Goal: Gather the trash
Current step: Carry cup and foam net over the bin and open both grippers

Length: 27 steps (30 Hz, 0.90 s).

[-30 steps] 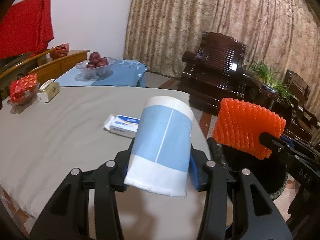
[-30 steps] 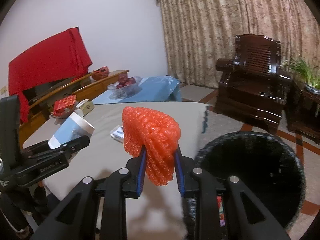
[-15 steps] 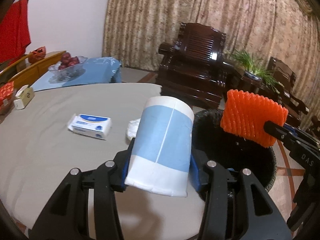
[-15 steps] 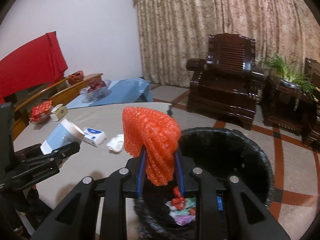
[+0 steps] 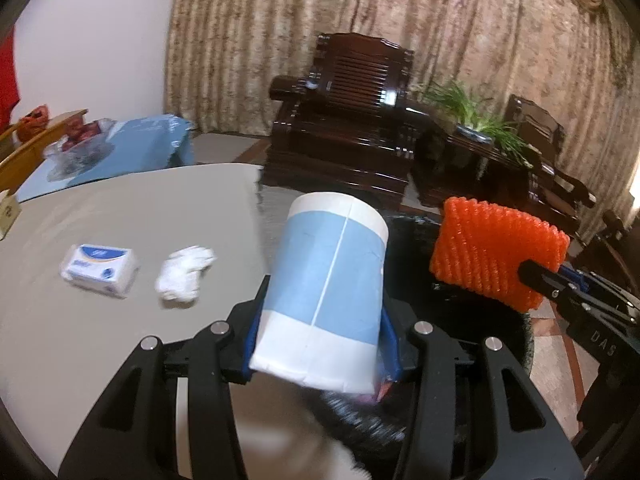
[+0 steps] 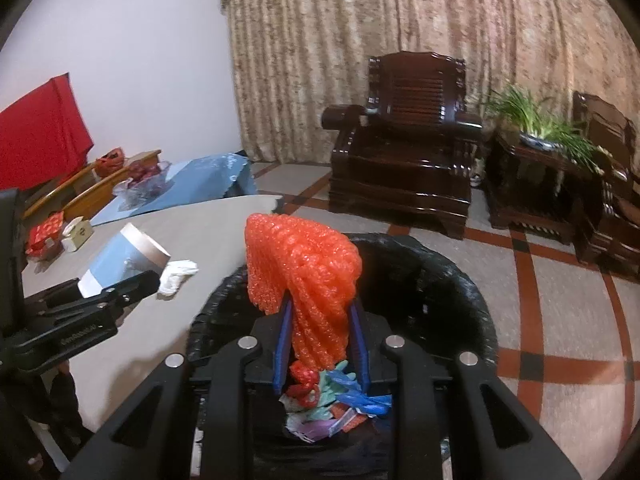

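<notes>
Grippers (image 6: 320, 340) above bin (image 6: 460, 280), beside table (image 5: 120, 208)

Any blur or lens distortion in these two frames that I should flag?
Left wrist view: the bin rim under the paper cup is smeared by motion, the crumpled tissue slightly soft, and the left tool is sharp. Right wrist view: mostly crisp on the orange foam net and right tool. Both views: fisheye bends the curtain, with dark corners.
</notes>
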Tool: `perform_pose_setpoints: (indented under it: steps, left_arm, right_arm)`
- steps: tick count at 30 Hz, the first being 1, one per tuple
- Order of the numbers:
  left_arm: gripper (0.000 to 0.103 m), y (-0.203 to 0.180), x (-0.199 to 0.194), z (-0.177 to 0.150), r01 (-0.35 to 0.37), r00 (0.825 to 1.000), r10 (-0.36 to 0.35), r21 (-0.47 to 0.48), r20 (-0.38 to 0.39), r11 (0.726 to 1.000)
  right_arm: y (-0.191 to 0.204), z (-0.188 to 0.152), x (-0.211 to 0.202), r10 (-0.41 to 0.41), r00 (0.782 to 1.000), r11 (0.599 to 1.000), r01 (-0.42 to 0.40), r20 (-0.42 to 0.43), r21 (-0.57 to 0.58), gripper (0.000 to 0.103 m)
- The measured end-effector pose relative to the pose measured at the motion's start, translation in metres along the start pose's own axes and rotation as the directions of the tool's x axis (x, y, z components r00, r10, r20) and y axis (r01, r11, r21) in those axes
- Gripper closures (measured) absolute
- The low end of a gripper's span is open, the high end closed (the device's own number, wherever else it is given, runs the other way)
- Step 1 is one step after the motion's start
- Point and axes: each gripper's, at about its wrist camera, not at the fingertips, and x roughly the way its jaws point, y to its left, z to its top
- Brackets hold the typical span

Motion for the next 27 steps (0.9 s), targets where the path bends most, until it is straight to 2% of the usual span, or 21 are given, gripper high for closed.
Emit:
perform_pose_setpoints:
  steps: [7, 15, 17, 18, 19, 21, 23, 24, 26, 27]
  left_arm:
    - [0.058, -0.028, 0.033, 0.004, 0.038, 0.999, -0.037, 0.026, -0.017, 0.999]
    - [0.058, -0.048, 0.066, -0.002, 0.059, 0.997, -0.056, 0.047, -0.055, 0.997]
    - [0.053, -0.051, 0.074, -0.004, 0.069, 0.995, -0.066, 0.045, -0.074, 0.997]
    - [0.050, -0.052, 0.079, -0.005, 0.078, 0.993, -0.074, 0.043, -0.088, 0.996]
    - [0.042, -0.053, 0.082, -0.007, 0.090, 0.991, -0.086, 0.038, -0.102, 0.995]
    - [0.038, -0.054, 0.086, -0.008, 0.107, 0.988, -0.102, 0.036, -0.114, 0.994]
    - [0.033, -0.053, 0.087, -0.009, 0.108, 0.988, -0.102, 0.045, -0.116, 0.993]
    - [0.032, -0.051, 0.087, -0.010, 0.106, 0.988, -0.100, 0.046, -0.117, 0.993]
    - [0.026, -0.044, 0.082, -0.010, 0.104, 0.989, -0.099, 0.039, -0.106, 0.994]
    - [0.023, -0.040, 0.079, -0.009, 0.100, 0.991, -0.096, 0.035, -0.098, 0.994]
  right_arm:
    - [-0.028, -0.006, 0.013, -0.050, 0.998, 0.999, 0.051, -0.023, 0.021, 0.077]
    - [-0.052, -0.014, 0.027, -0.067, 0.997, 0.995, 0.070, -0.046, 0.065, 0.077]
    - [-0.055, -0.015, 0.032, -0.068, 0.996, 0.995, 0.071, -0.055, 0.066, 0.074]
    - [-0.056, -0.016, 0.035, -0.074, 0.995, 0.995, 0.078, -0.063, 0.061, 0.069]
    - [-0.057, -0.017, 0.038, -0.083, 0.994, 0.994, 0.087, -0.069, 0.059, 0.058]
    - [-0.061, -0.020, 0.042, -0.103, 0.991, 0.992, 0.108, -0.082, 0.059, 0.053]
    - [-0.064, -0.024, 0.042, -0.120, 0.989, 0.990, 0.127, -0.090, 0.066, 0.034]
    - [-0.065, -0.025, 0.041, -0.124, 0.988, 0.989, 0.131, -0.087, 0.070, 0.029]
    - [-0.066, -0.027, 0.035, -0.135, 0.989, 0.987, 0.140, -0.068, 0.075, 0.011]
    - [-0.066, -0.027, 0.032, -0.136, 0.989, 0.987, 0.140, -0.059, 0.076, 0.008]
